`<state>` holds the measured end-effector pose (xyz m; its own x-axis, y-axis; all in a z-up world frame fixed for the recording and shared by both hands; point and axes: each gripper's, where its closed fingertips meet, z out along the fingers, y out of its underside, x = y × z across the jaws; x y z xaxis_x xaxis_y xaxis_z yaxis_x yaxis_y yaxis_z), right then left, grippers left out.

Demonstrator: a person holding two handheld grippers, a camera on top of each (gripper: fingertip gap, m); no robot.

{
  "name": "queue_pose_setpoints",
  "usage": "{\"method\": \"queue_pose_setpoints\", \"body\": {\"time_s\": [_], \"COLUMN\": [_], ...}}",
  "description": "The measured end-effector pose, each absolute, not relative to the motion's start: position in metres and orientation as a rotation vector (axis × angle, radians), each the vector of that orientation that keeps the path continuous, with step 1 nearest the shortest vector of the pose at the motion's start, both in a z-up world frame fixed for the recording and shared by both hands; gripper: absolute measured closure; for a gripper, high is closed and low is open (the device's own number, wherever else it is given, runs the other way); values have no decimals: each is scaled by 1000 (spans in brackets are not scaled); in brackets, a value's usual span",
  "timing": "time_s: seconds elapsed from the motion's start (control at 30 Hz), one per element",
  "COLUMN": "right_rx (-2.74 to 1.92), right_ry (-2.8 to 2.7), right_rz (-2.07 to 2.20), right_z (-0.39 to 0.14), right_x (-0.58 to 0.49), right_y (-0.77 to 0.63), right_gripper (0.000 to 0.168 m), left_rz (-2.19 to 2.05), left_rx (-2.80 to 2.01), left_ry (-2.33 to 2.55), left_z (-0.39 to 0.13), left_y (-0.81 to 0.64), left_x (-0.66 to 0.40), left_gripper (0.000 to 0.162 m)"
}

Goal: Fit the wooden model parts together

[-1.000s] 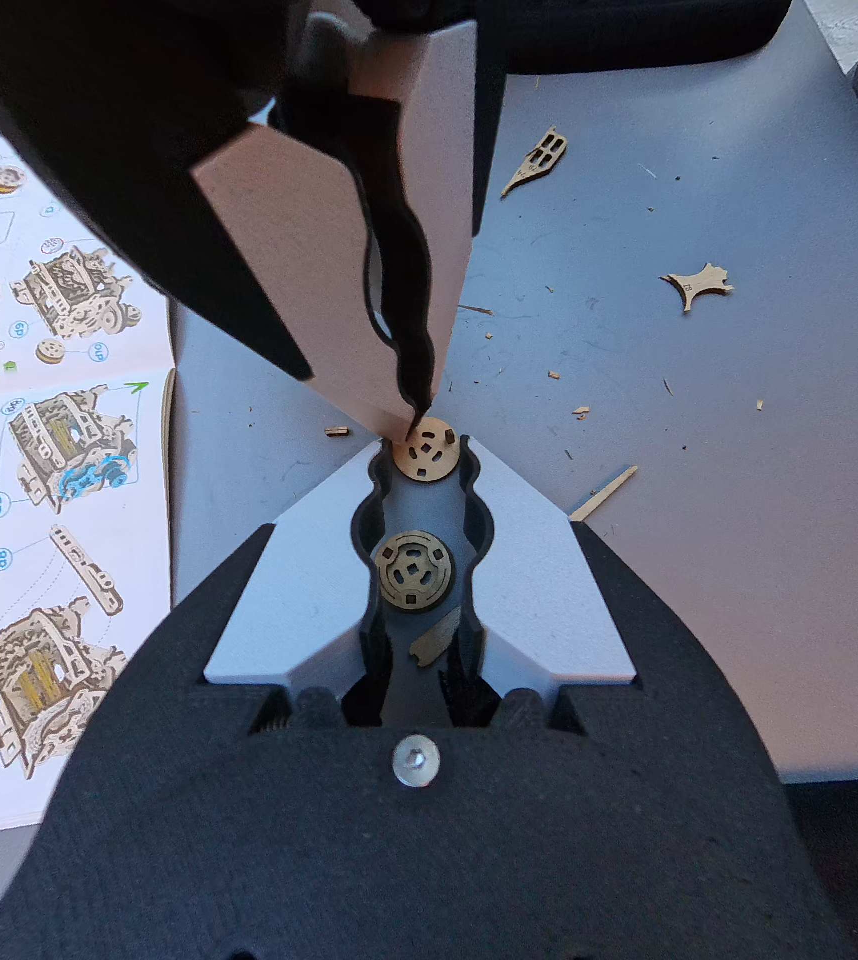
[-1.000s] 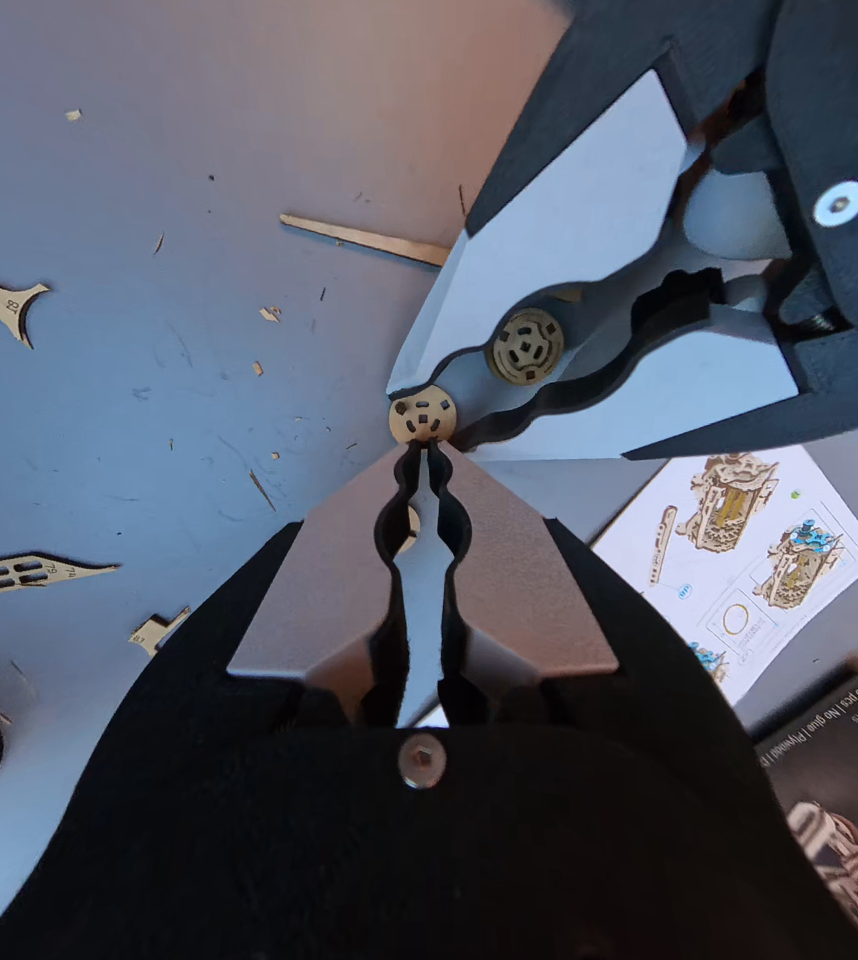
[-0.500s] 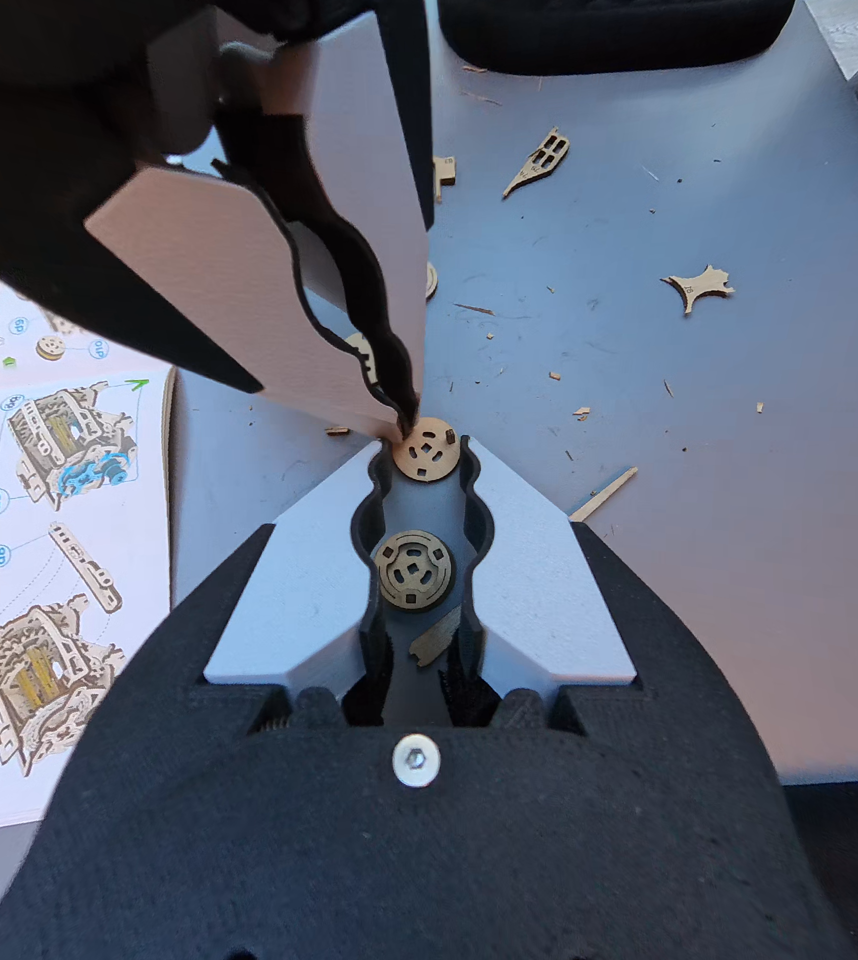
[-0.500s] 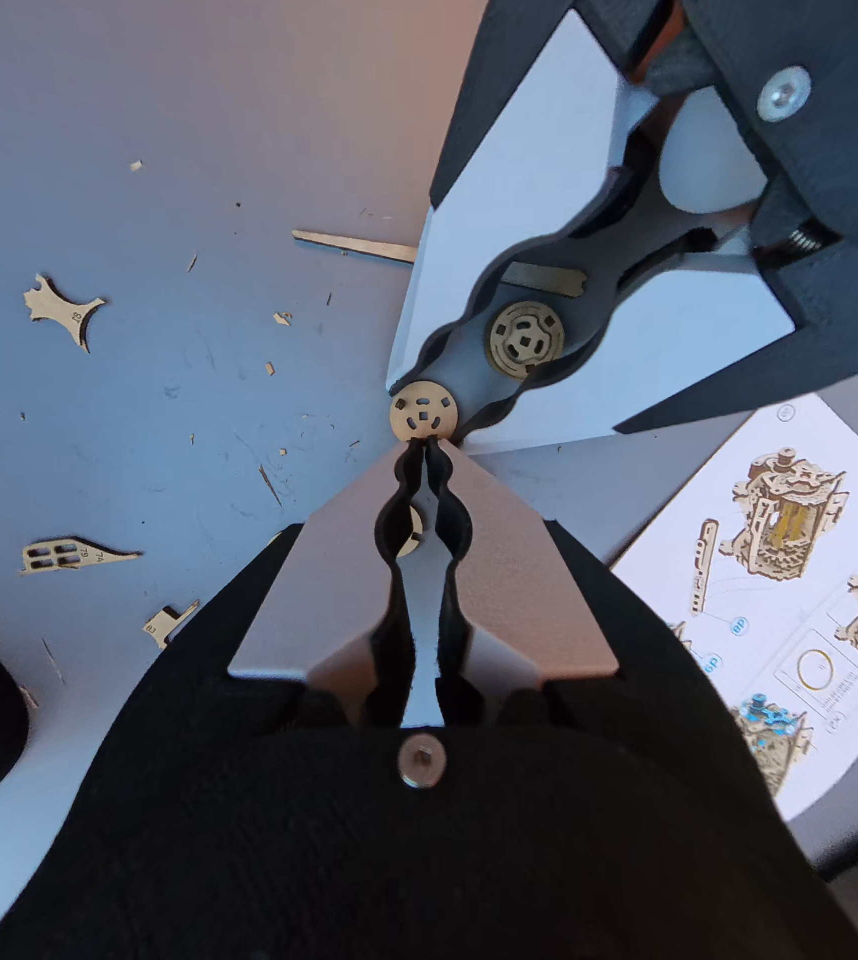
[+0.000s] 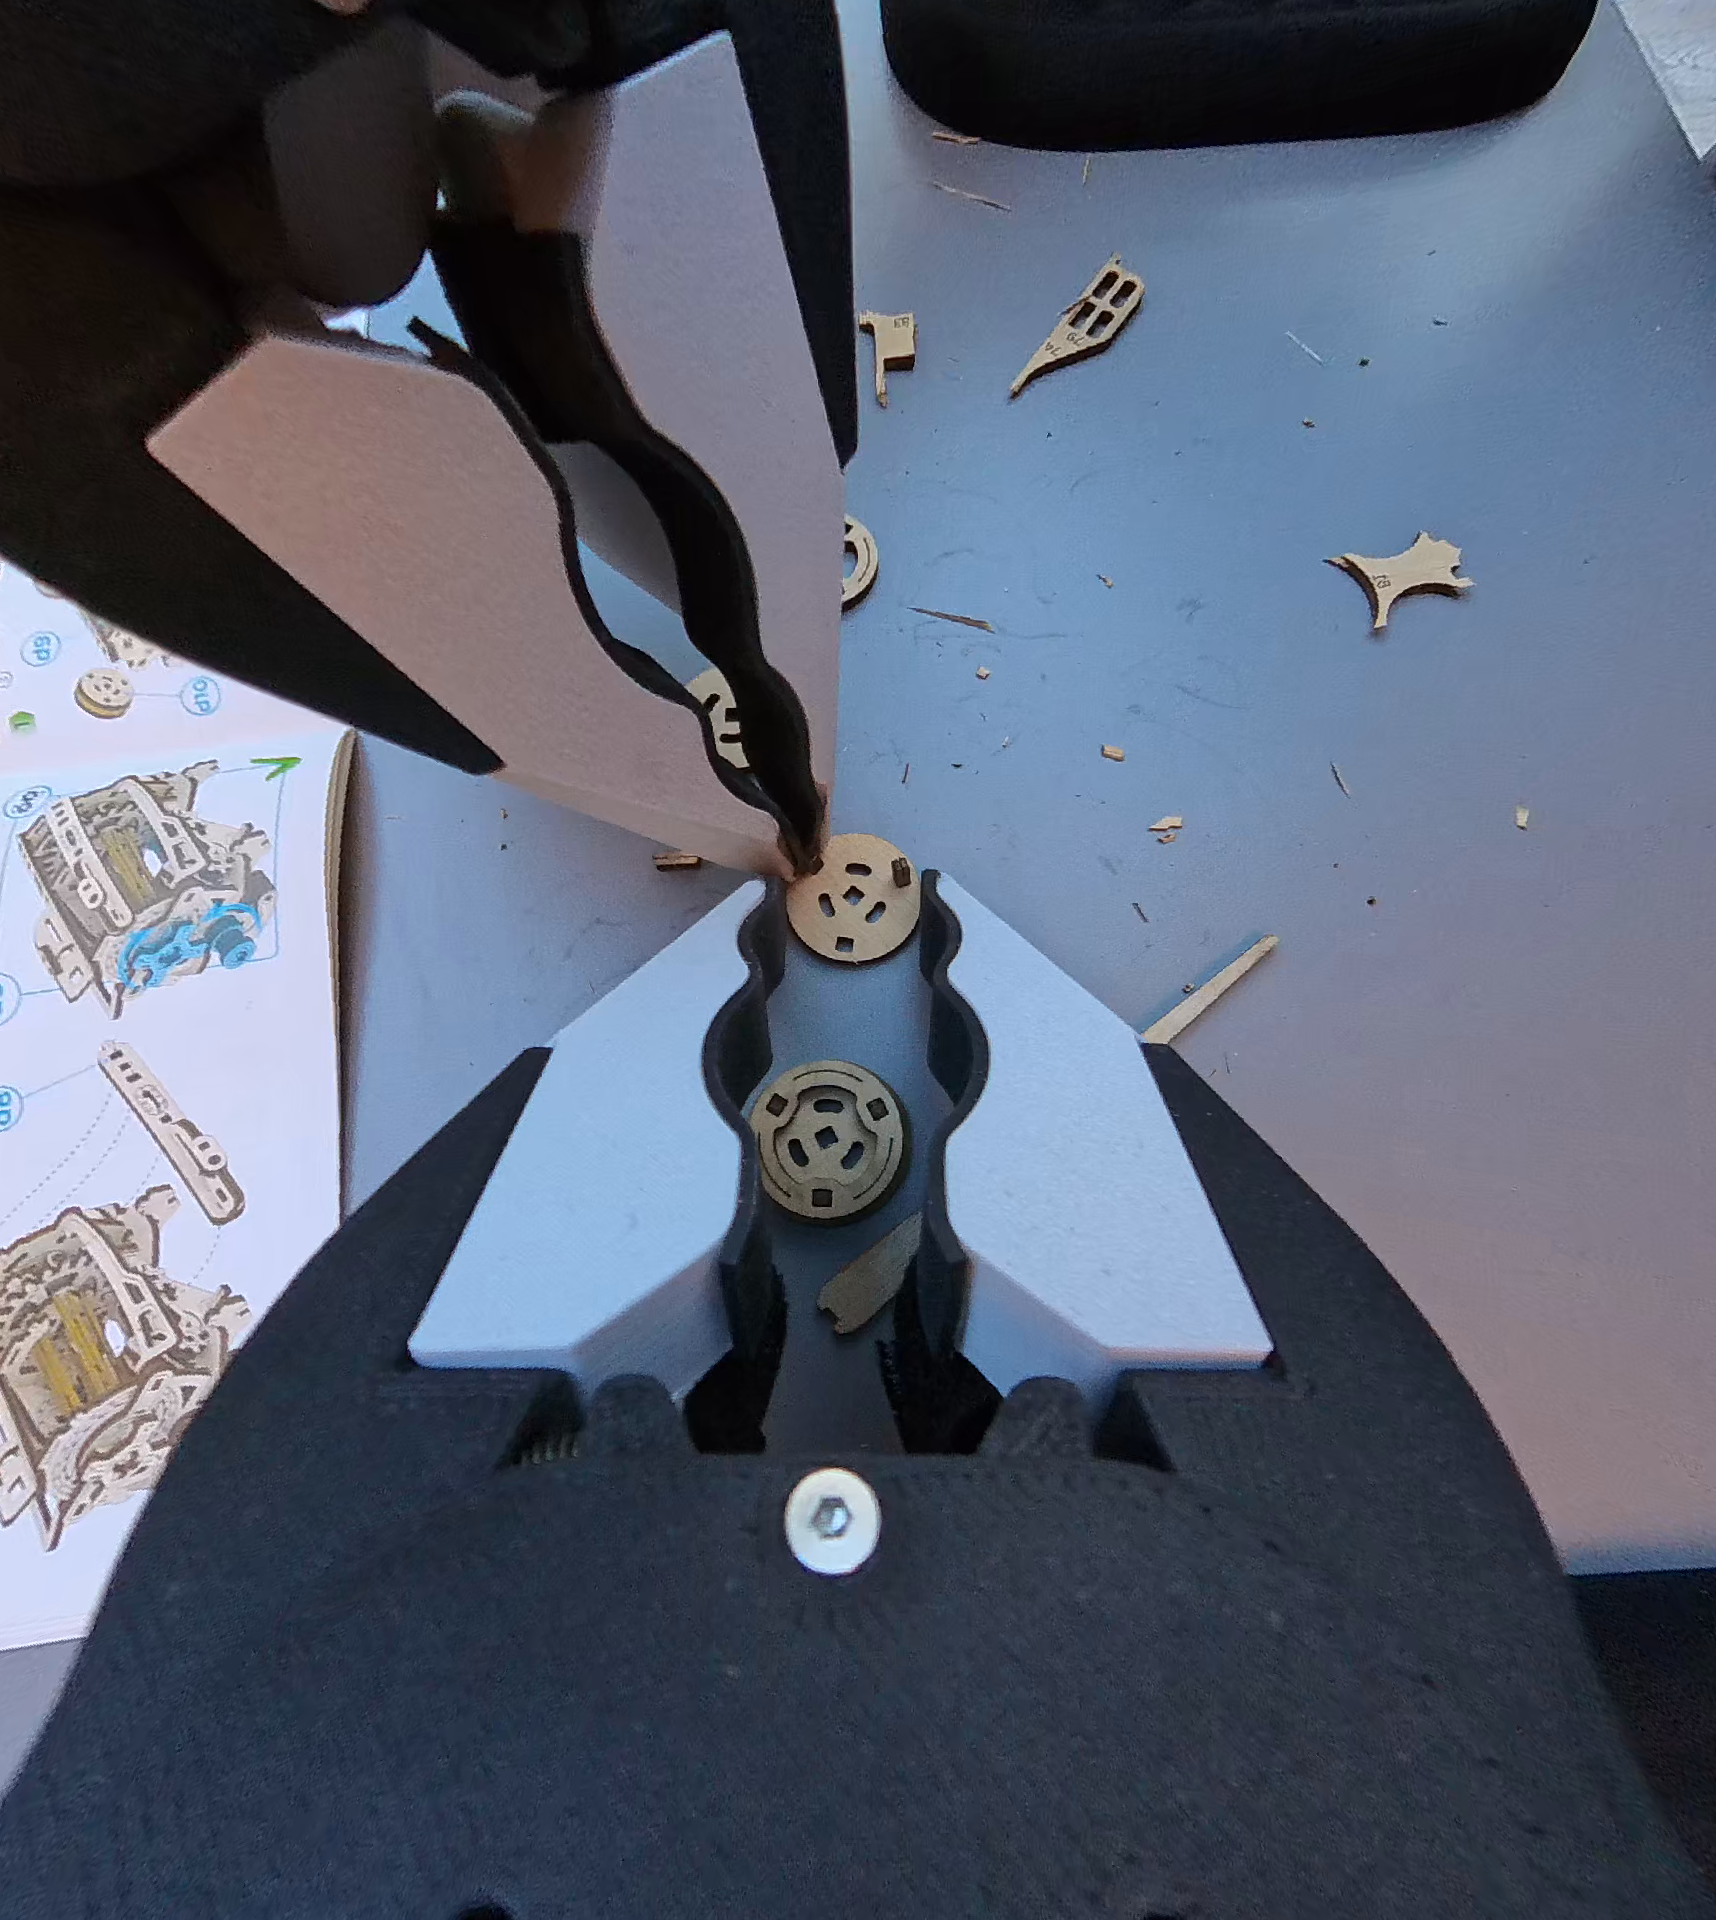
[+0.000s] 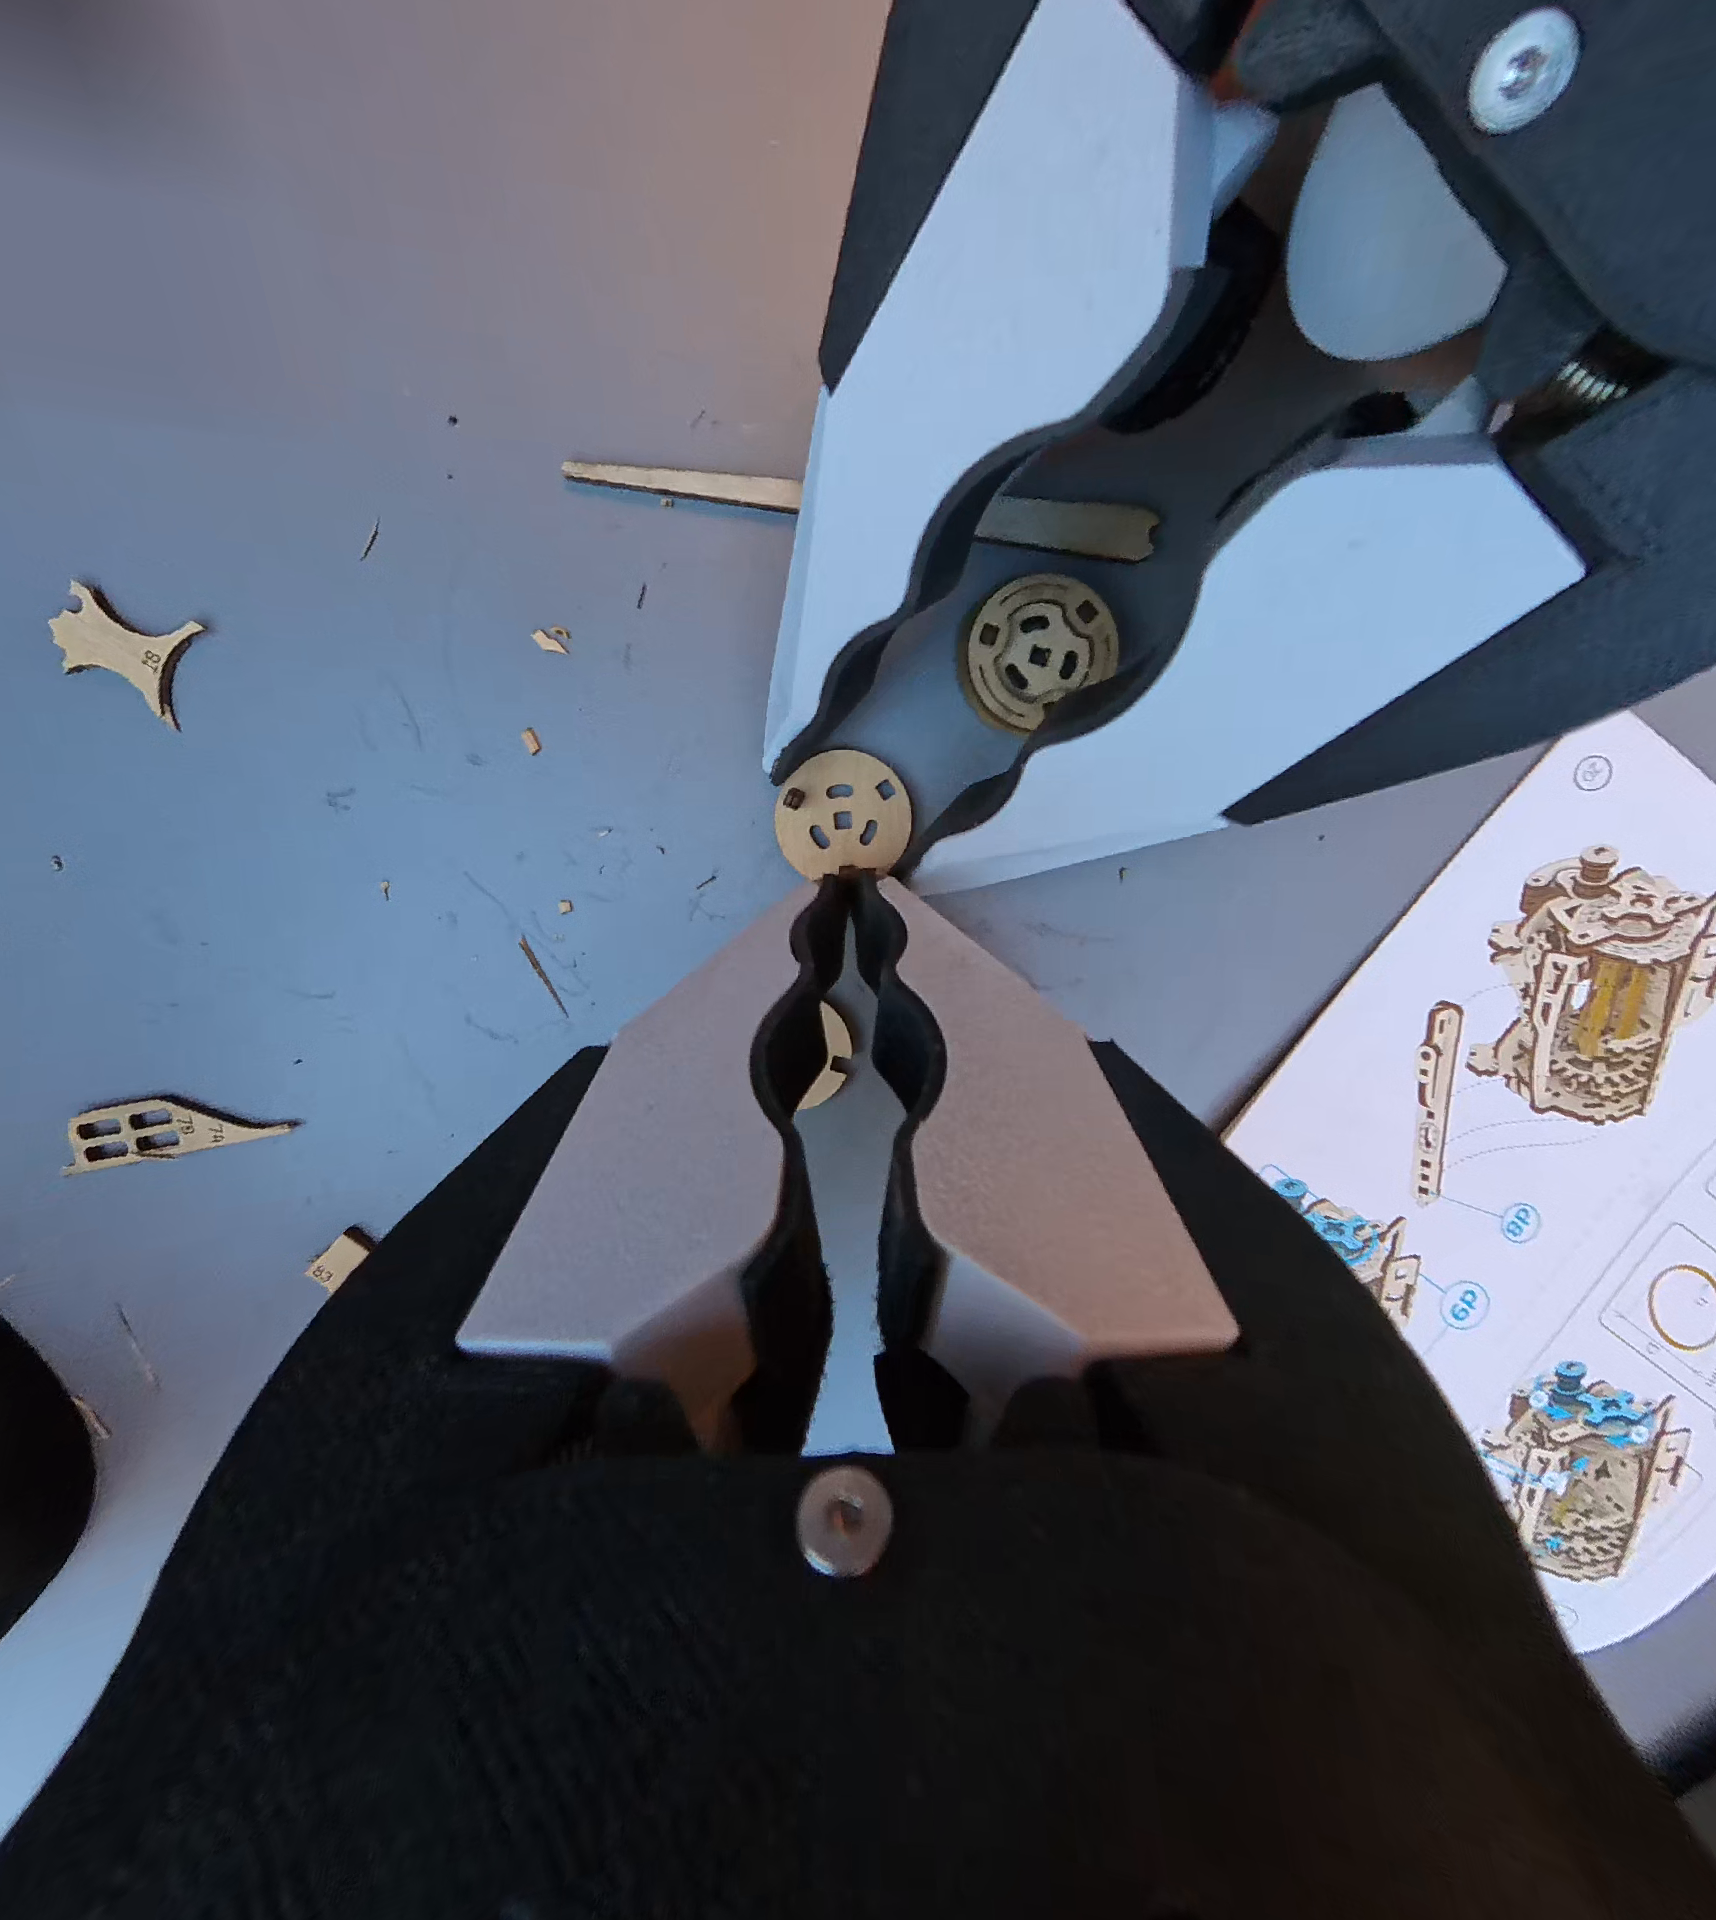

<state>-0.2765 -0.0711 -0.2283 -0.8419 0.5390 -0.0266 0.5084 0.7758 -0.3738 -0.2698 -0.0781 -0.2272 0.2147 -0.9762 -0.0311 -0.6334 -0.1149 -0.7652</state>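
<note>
Step in hand: peg insertion. Left tool (image 5: 854,914) grips pale slotted wooden disc (image 5: 854,912) by its edges, above grey bench (image 5: 1456,935). Right tool (image 6: 841,881) closed, pinching tiny peg at disc rim. Next move likely needs peg pressed squarely into rim slot.

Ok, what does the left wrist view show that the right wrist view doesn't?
Left wrist only: a ring-shaped part peeking past the right gripper. Right wrist only: the rim notch in the light slotted disc, at that gripper's tips. Both: that disc held at the left gripper's tips, the darker ringed disc between its fingers, the instruction booklet.
</note>
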Motion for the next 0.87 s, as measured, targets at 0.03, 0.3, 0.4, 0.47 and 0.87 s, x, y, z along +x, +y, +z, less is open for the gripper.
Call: {"method": "queue_pose_setpoints", "body": {"time_s": [0.03, 0.3, 0.4, 0.47, 0.87], "right_rx": [-855, -796, -779, -777, -903], "right_ry": [-2887, -2902, -2907, -2923, -2849], "right_rz": [559, 346, 261, 238, 400], "right_z": [-228, -229, -229, -229, -224], "right_x": [-276, -276, -276, -276, -277], "right_y": [-71, -73, -73, -73, -76], "right_gripper": [167, 167, 167, 168, 161], "left_rz": [-662, -676, -680, -679, -674], "left_rx": [-1830, -1829, -1831, -1830, -1825], "left_ry": [1493, 1501, 1502, 1502, 1504], "left_z": [-227, -227, -227, -227, -227], "left_y": [-78, -80, -80, -80, -80], "left_x": [-270, -270, -269, -270, -270], "left_gripper": [138, 138, 138, 138, 138]}}
